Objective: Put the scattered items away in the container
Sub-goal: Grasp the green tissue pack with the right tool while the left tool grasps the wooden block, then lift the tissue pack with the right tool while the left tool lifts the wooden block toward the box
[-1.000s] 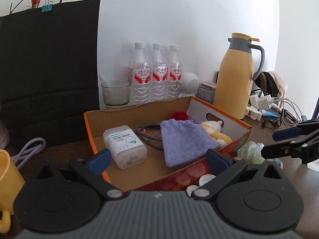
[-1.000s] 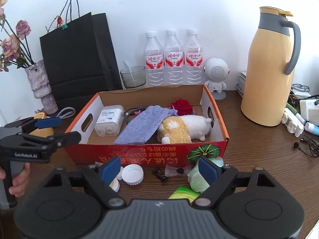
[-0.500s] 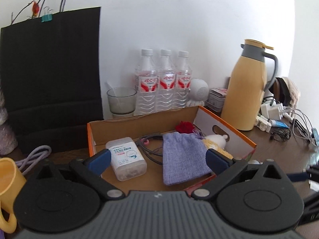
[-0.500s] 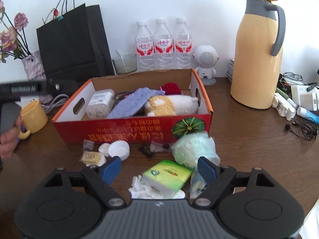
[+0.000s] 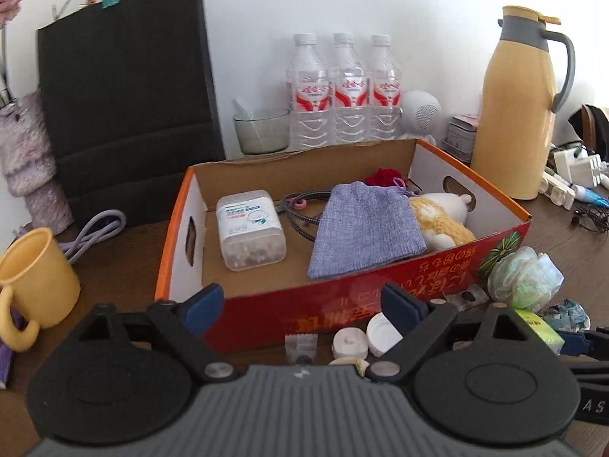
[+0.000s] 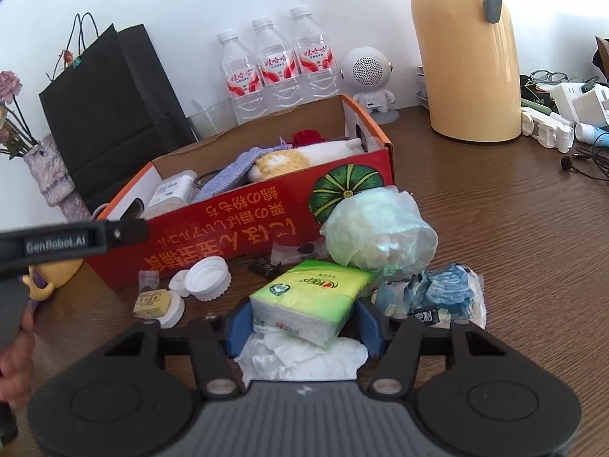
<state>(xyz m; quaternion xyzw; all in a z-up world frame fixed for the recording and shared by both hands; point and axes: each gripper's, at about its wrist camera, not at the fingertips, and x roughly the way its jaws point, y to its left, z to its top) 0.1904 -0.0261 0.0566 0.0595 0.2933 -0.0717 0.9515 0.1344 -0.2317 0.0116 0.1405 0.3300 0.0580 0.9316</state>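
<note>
Your right gripper has just been closing around the green tissue pack, which lies near the red box; I cannot tell if the pads press it yet. Your left gripper hangs wide open and empty. The soft pack may slip, or drag the loose tissue under it.

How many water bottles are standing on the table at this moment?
3. All stand upright in a row against the wall behind the cardboard box: left bottle, middle bottle, right bottle. More could be hidden behind the thermos.
</note>
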